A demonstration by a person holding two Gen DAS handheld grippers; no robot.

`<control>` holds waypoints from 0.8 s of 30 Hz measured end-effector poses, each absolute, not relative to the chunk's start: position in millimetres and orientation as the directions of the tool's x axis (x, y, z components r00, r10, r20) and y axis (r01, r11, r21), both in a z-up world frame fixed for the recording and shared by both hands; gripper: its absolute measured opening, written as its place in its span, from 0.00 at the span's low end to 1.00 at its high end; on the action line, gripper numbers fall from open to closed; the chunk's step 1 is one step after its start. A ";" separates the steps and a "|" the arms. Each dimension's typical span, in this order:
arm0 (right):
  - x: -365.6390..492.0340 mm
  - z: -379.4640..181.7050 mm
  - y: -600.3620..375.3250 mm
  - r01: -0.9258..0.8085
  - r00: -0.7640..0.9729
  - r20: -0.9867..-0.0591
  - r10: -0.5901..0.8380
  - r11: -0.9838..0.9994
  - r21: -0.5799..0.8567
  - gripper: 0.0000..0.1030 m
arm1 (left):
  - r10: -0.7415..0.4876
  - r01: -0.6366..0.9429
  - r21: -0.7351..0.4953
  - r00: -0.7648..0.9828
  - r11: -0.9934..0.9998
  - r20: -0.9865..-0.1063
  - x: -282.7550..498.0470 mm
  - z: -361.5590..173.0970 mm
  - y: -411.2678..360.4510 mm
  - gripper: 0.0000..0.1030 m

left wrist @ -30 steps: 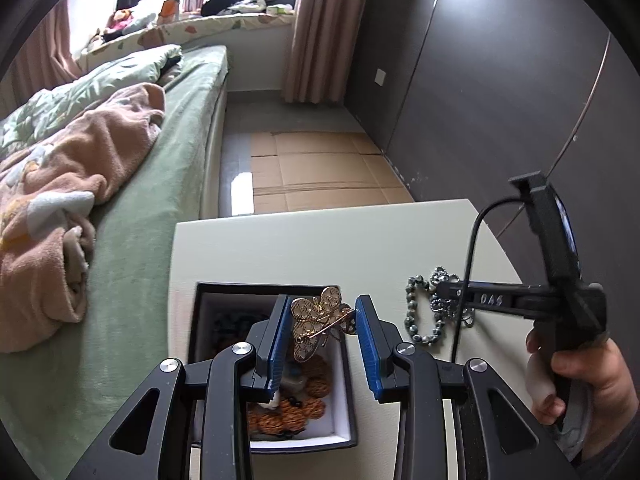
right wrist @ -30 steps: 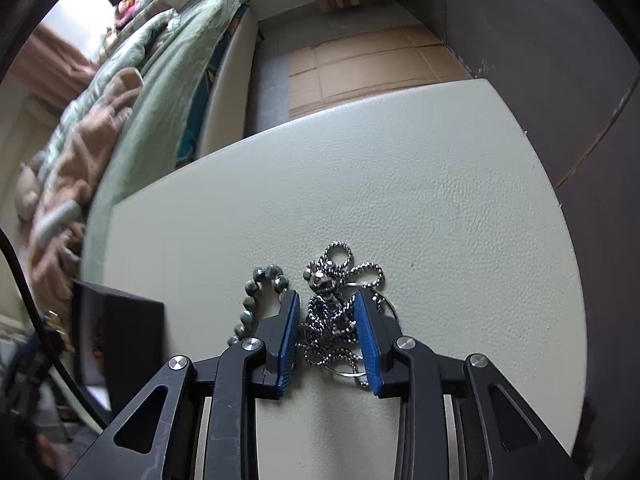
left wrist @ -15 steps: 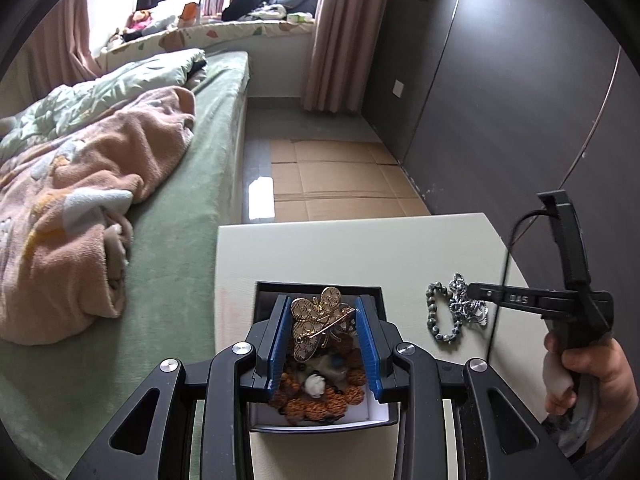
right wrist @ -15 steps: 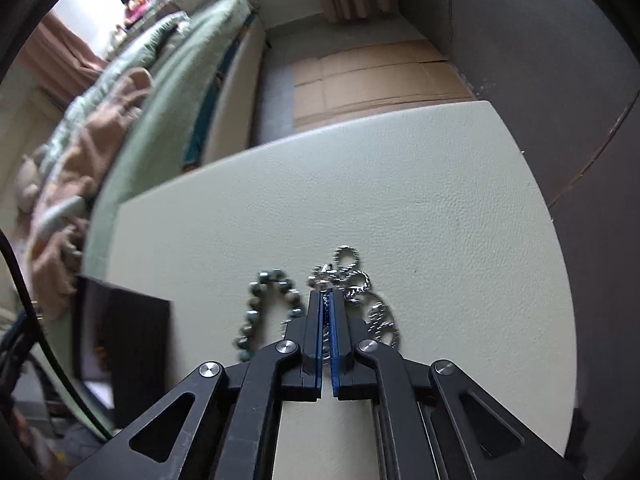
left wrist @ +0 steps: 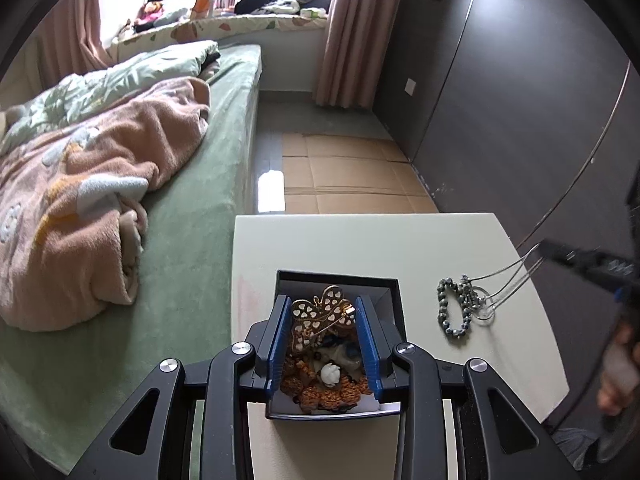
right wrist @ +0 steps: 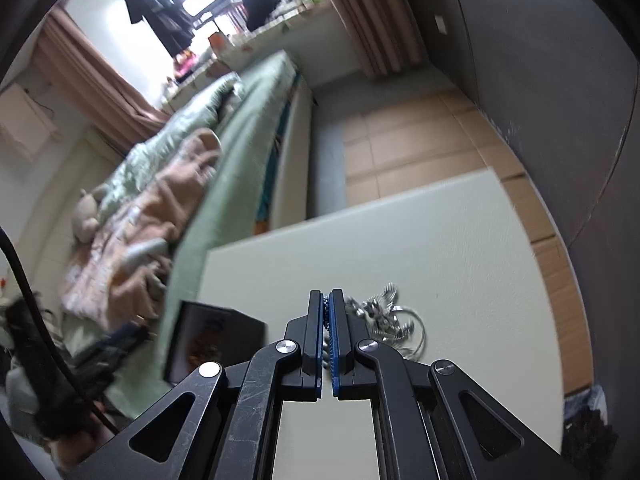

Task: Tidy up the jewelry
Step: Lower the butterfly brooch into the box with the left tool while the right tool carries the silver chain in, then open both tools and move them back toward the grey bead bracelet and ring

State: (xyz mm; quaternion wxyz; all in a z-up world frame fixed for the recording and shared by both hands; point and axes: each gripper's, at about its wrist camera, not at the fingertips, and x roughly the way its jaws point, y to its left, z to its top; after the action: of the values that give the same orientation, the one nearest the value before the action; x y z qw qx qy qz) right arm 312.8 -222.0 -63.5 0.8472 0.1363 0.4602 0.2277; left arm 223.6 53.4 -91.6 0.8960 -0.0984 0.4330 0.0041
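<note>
My left gripper (left wrist: 323,310) is shut on a gold butterfly brooch (left wrist: 318,316) and holds it over the open black jewelry box (left wrist: 384,294), which holds orange beads and other pieces. My right gripper (right wrist: 328,300) is shut on a silver ball chain (right wrist: 382,314) and lifts it; strands of the chain (left wrist: 504,280) stretch up from the table in the left wrist view. A dark green bead bracelet (left wrist: 450,316) lies on the pale table (left wrist: 360,240) right of the box. The box (right wrist: 208,344) shows at left in the right wrist view.
A bed (left wrist: 192,240) with a pink blanket (left wrist: 80,200) runs along the table's left side. A dark wardrobe wall (left wrist: 520,100) stands to the right. Cardboard (left wrist: 348,176) covers the floor beyond the table.
My right gripper closed on the silver chain and has risen, pulling the chain up off the table. My left gripper has moved over the box with the brooch in it.
</note>
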 end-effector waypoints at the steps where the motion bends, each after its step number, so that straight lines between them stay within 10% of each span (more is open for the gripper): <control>1: 313.6 -56.5 -221.3 -0.264 0.483 -0.711 0.512 0.859 0.439 0.04 | -0.084 -0.093 -0.180 0.622 0.979 -0.779 223.6 -92.3 53.9 0.33; 4: 307.4 -23.0 -223.6 -0.285 0.523 -0.676 0.519 0.854 0.435 0.04 | -0.134 -0.101 -0.239 0.595 0.966 -0.793 226.2 -96.9 57.7 0.36; 9: 294.1 31.6 -214.6 -0.341 0.581 -0.628 0.518 0.855 0.390 0.04 | -0.161 -0.127 -0.293 0.603 0.947 -0.782 219.6 -93.1 66.5 0.76; 24: 245.5 136.1 -147.8 -0.498 0.631 -0.530 0.567 0.819 0.285 0.04 | -0.143 -0.159 -0.330 0.671 0.930 -0.727 177.5 -61.6 106.1 0.76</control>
State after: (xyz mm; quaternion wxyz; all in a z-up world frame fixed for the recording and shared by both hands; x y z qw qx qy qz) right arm 245.5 -147.8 136.1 0.9012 0.0557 0.3121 0.2954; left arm 177.5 106.1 -61.6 0.8949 -0.1866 0.4054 0.0045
